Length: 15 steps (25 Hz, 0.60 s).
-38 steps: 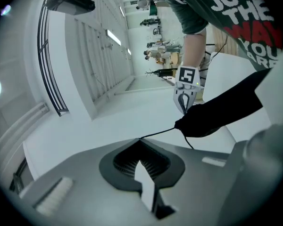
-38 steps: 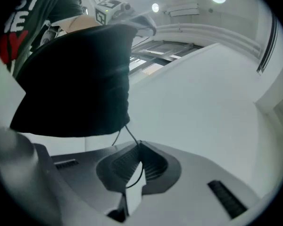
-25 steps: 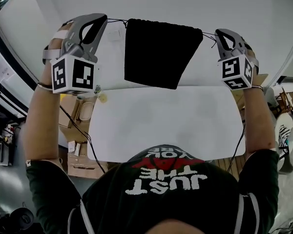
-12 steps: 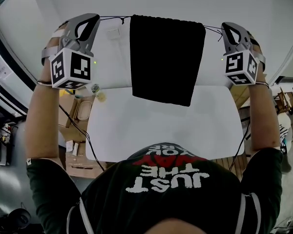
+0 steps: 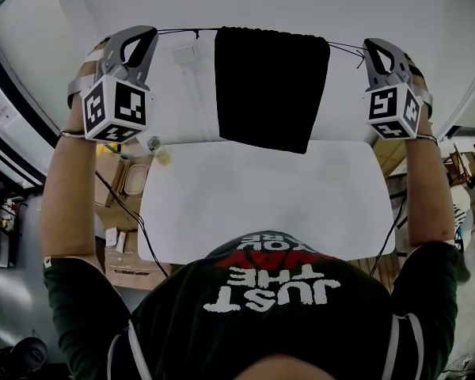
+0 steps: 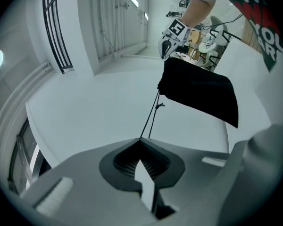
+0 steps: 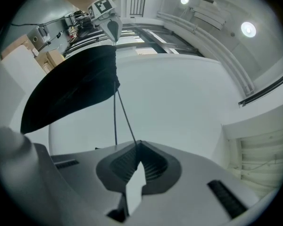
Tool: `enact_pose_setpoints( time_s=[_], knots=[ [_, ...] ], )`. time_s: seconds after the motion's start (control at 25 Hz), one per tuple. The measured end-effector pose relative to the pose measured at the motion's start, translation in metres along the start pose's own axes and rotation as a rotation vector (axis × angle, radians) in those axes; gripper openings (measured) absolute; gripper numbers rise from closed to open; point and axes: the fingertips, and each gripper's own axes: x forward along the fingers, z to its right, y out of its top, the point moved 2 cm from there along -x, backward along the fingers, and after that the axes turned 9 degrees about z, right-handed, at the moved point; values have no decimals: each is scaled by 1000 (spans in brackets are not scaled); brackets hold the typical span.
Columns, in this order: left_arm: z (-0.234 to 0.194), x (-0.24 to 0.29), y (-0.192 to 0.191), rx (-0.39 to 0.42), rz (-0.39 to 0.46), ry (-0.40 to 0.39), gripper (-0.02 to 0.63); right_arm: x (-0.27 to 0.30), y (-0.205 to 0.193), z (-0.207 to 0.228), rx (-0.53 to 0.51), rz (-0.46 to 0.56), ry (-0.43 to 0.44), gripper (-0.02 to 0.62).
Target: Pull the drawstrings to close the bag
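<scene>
Straighter now, the limp black cloth bag (image 5: 271, 85) hangs between left gripper (image 5: 152, 31) and right gripper (image 5: 366, 44), both clamped on its thin drawstrings (image 5: 182, 30).

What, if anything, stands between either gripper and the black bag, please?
Nothing visible does. The left gripper is shut on the left drawstring, the right gripper on the right drawstring, and both cords run taut through open air to the black bag hanging between them.

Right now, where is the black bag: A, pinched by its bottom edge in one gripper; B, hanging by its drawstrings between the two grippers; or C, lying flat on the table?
B: the black drawstring bag hangs in the air, drawstrings running taut into the shut jaws of the left gripper and right gripper.
</scene>
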Motion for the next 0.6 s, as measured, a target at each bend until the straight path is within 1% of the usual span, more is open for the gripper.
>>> enact_pose_setpoints(
  time_s=[0.24, 0.44, 0.6],
  knots=[
    [3, 5, -12, -14, -19, -8, 0, 4, -3, -1, -1, -5, 0, 5],
    [8, 11, -19, -48, -24, -14, 0, 7, -5, -4, 5, -8, 5, 5],
    [11, 17, -26, -82, -20, -20, 0, 12, -7, -8, 30, -5, 15, 5]
  ],
)
